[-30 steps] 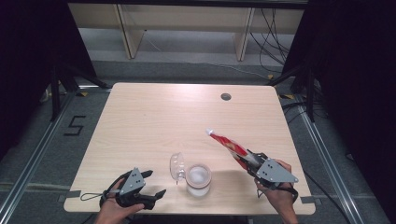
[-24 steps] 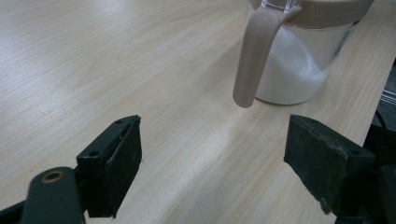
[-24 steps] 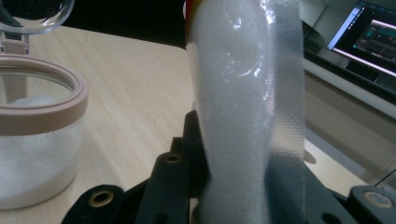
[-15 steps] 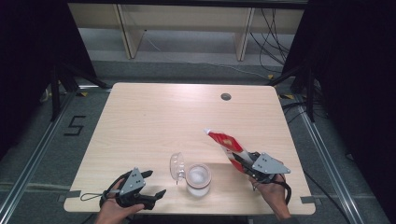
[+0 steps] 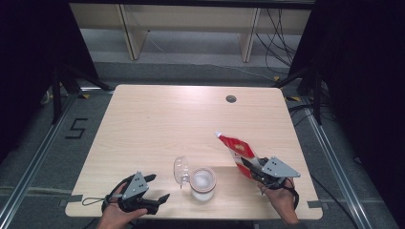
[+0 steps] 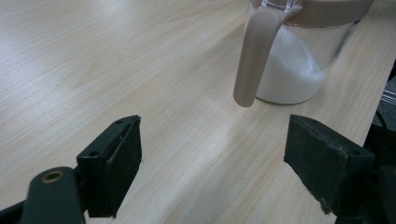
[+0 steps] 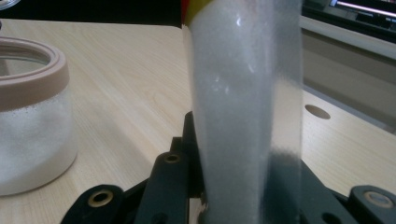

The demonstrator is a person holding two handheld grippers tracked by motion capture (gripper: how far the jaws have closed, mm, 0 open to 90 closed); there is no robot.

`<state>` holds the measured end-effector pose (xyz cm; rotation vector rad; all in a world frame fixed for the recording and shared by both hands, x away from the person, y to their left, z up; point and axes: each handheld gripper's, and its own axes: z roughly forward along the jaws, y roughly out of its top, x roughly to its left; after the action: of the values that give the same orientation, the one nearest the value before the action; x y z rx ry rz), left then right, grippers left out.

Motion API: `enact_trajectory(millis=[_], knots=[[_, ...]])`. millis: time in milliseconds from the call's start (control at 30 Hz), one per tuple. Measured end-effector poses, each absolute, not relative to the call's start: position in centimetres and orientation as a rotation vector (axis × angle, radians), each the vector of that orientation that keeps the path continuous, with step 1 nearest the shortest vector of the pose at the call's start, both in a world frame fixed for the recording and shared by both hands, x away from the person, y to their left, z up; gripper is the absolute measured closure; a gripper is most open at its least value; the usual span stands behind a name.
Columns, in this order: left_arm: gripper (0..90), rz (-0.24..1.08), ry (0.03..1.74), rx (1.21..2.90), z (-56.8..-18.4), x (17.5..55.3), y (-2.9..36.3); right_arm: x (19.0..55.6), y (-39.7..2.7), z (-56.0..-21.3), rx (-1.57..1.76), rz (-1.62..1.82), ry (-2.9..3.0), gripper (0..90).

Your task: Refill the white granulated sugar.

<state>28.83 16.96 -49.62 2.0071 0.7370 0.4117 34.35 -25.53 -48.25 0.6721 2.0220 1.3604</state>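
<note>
1. The surface [image 5: 157,119] bears one landmark, a clear jar [image 5: 203,183] with a beige rim, near its front edge.
2. The jar is partly filled with white granules; its lid [image 5: 179,170] hangs open at its left.
3. Right of the jar, the right tongs [image 5: 249,167] clench a red pouch [image 5: 237,149] of white granules, tilted up and away.
4. Left of the jar, the left tongs [image 5: 161,187] stand released.

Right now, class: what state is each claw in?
Left claw: open, holding nothing.
Right claw: closed on the red-and-white pouch.
</note>
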Motion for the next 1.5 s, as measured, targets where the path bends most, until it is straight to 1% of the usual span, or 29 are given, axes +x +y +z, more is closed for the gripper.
enact_trajectory(millis=[267, 800, 933, 967, 1033, 1067, 1200, 1300, 1400, 1500], knots=[[18.7, 0.423, 0.709, 2.013, -49.5, 29.0, 17.1, 33.7, -26.2, -48.1, 0.712, 1.324, 2.021, 75.4], [18.7, 0.419, 0.72, 2.009, -49.5, 28.9, 17.1, 32.8, -27.9, -48.1, 0.806, 1.301, 1.993, 73.7], [18.7, 0.408, 0.734, 2.002, -49.6, 28.9, 17.0, 32.8, -28.1, -48.2, 0.838, 1.311, 1.987, 71.0], [18.7, 0.407, 0.735, 2.002, -49.6, 28.9, 17.0, 32.6, -28.1, -48.3, 0.889, 1.315, 1.985, 69.9], [18.7, 0.407, 0.734, 2.002, -49.6, 28.9, 17.0, 32.7, -28.5, -48.2, 0.866, 1.313, 1.962, 67.3], [18.7, 0.403, 0.734, 2.004, -49.6, 28.9, 17.0, 32.2, -28.3, -48.2, 0.965, 1.331, 1.983, 65.6], [18.7, 0.403, 0.743, 1.997, -49.6, 28.9, 17.0, 32.1, -29.0, -48.1, 0.938, 1.318, 1.966, 60.7], [18.7, 0.408, 0.747, 2.003, -49.6, 28.9, 17.0, 31.6, -28.9, -47.9, 1.033, 1.319, 1.946, 49.5], [18.7, 0.406, 0.745, 2.008, -49.7, 28.9, 17.0, 31.4, -29.1, -47.6, 1.037, 1.346, 1.922, 43.5], [18.7, 0.407, 0.748, 2.01, -49.6, 28.9, 17.0, 30.7, -29.1, -47.4, 1.056, 1.343, 1.913, 39.5]])
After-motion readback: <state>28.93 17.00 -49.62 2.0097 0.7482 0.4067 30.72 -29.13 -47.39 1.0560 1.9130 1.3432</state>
